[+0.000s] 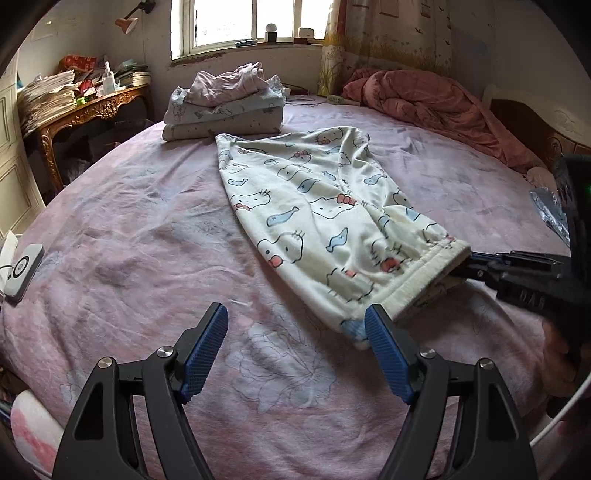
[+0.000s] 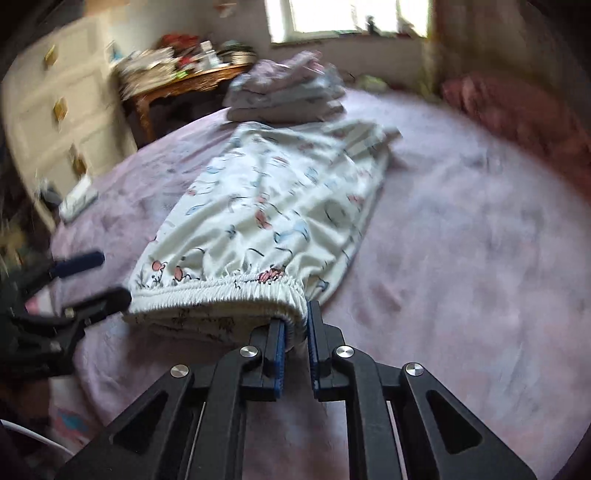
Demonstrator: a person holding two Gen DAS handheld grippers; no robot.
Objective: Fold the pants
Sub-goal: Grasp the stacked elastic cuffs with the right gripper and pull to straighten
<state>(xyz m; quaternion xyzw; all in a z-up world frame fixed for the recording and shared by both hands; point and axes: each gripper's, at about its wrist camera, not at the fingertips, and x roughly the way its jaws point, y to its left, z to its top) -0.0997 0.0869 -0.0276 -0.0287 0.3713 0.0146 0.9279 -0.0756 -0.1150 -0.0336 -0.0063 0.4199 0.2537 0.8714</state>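
Right claw (image 2: 295,325) pinching pants (image 1: 317,218) waistband, legs pointing away

Both wrist cameras look low across the bed (image 1: 110,236) toward the window (image 1: 243,22), close behind the pants (image 1: 317,221), centre frame in each.

- A bed (image 1: 147,258) under a pale pink flower-print sheet fills the room.
- Daylight enters through a window (image 1: 251,20) in the far wall.
- A carved wooden side table (image 1: 99,109), left of the bed, carries stacked papers.
- A rumpled salmon quilt (image 1: 436,99) lies by the headboard (image 1: 535,118).
- Cream panelled cabinet doors (image 2: 55,110) stand at left.
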